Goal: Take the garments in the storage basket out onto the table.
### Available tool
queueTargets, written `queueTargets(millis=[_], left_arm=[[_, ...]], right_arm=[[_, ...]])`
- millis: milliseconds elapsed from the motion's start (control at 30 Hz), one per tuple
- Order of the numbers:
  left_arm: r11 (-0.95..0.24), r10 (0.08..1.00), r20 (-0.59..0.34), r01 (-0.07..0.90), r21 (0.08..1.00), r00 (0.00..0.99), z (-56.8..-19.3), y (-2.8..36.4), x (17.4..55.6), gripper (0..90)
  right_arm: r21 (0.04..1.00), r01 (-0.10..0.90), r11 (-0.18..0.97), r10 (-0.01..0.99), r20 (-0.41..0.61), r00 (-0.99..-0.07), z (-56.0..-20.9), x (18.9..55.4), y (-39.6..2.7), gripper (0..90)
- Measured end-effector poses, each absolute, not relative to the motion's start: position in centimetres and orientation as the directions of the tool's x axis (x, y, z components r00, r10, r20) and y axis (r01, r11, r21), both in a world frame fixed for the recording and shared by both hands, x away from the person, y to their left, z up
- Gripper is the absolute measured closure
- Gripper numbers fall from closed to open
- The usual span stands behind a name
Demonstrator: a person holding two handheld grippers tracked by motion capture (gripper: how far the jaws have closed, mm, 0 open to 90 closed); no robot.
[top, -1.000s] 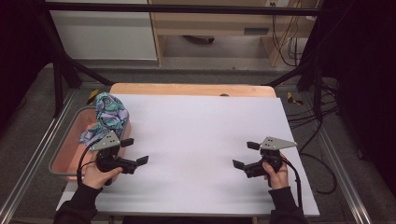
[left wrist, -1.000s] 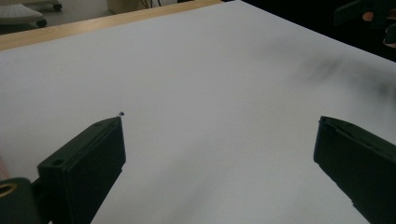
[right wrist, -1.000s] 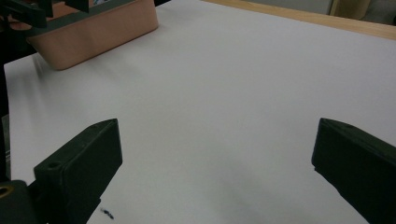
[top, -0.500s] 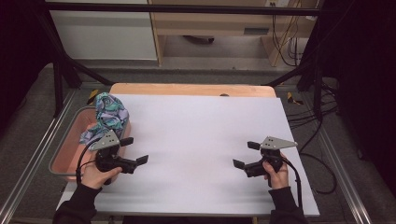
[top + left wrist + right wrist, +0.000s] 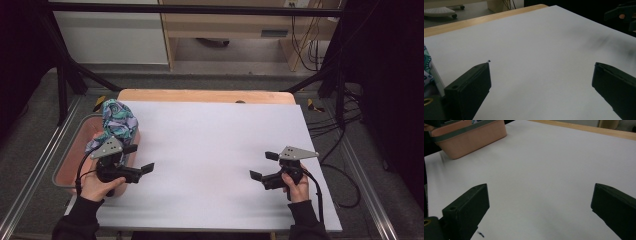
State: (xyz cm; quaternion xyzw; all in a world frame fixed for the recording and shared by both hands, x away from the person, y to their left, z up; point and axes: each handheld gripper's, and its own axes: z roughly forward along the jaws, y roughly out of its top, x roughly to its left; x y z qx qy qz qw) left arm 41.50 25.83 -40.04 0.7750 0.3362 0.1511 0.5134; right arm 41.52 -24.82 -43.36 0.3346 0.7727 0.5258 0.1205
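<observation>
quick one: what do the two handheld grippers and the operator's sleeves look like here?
Both are matte black. The left gripper and right gripper each carry a grey three-cornered plate on top and trail a black cable back along the forearm. The fingers are thick, blocky black pads with a small round hole near the base. The person wears dark long sleeves down to the wrist.

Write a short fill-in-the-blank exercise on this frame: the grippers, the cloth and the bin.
1. The patterned cloth lies in the ____ bin.
2. The jaws of both the left gripper and the right gripper stand ____.
3. The bin sits at the table's ____ edge in the high view.

Missing words: pink; open; left
</observation>
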Motion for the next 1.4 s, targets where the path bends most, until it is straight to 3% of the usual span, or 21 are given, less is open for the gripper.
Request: queueTargets(millis=[1400], left_arm=[[-0.157,0.771,-0.132,0.386,0.909,0.624,-37.9,31.4,41.8,1.9]], right_arm=[[0.889,0.4,0.223,0.646,0.173,-0.744,-43.5,41.7,-24.6,2.3]])
